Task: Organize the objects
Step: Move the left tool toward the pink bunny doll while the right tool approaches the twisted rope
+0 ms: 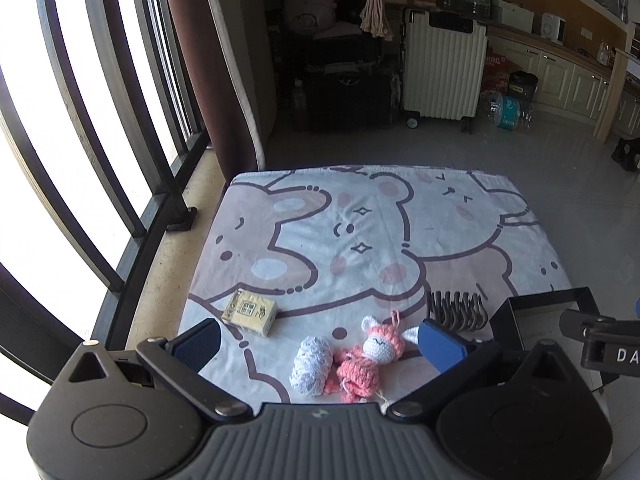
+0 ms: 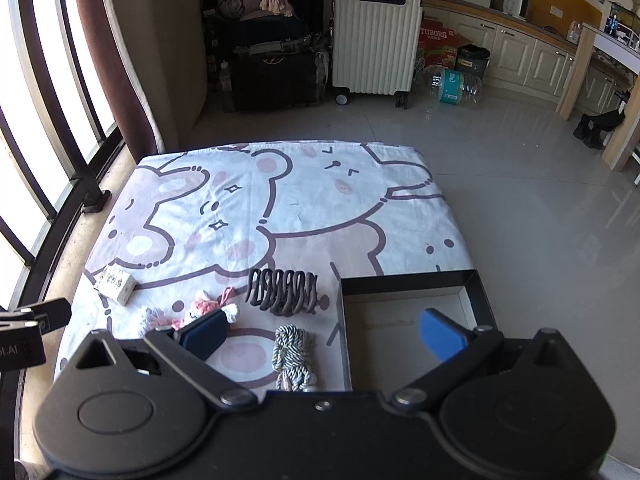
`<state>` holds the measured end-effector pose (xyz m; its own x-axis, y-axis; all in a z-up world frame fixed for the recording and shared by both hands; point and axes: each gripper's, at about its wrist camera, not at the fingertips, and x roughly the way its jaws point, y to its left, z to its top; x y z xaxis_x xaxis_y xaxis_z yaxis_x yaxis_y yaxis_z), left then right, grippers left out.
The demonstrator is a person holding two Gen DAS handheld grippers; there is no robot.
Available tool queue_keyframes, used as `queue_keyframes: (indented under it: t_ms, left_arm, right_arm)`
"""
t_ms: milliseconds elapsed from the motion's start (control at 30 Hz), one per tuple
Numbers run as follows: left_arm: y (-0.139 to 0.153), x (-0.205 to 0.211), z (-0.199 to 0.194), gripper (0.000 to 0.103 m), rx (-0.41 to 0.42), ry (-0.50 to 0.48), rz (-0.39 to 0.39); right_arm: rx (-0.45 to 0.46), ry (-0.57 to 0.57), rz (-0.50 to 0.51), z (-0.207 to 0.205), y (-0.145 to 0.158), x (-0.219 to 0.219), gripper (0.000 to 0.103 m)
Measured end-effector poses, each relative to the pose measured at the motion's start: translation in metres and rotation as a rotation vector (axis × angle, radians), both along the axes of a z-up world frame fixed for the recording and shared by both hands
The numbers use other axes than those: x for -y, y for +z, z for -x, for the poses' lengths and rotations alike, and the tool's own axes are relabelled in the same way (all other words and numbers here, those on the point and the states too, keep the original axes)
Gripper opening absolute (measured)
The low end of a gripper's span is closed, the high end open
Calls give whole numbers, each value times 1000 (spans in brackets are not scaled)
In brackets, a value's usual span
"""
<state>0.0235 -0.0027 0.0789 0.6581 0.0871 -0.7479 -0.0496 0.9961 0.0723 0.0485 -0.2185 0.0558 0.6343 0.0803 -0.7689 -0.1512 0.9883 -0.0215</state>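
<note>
Left wrist view: the left gripper [image 1: 318, 342] is hovering with its blue-padded fingers spread wide and grasping nothing, above a table draped in a bear-print cloth [image 1: 360, 232]. Between the fingers are lying a white crocheted bundle [image 1: 312, 366] and a pink crocheted doll [image 1: 366, 360], the two touching each other. A yellow tissue packet [image 1: 250, 312] is resting just beyond the left finger, apart from the doll. A dark coiled hair clip [image 1: 456, 308] is sitting beside the right finger, near a black open box [image 1: 544, 300] at the cloth's right edge.

Right wrist view: the right gripper [image 2: 322, 334] is likewise hanging with its fingers released, holding nothing. Its left finger is partly covering the pink crocheted doll [image 2: 204, 308]; its right finger is hovering over the black open box [image 2: 404, 280], whose pale floor is showing bare. A knotted grey-and-white rope bundle [image 2: 294, 358] is lying between the fingers, just beside the box wall. The dark coiled hair clip [image 2: 282, 292] is sitting beyond the rope, near the box corner. The yellow tissue packet [image 2: 114, 283] is lying far left. A white ribbed suitcase [image 2: 376, 40] is standing on the floor beyond the table.
</note>
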Motion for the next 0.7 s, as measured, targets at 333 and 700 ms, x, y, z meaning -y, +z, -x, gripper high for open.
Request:
queue_keyframes:
  t_ms: [333,700]
  left_arm:
    - [12,0,-37,103,35,28,-18]
    - [-52,-9,-69,103,-95,37,-30]
  right_arm:
    - [17,6,-25,-35,11,-15,103]
    - [-56,7,-4,-62,-41,-21,103]
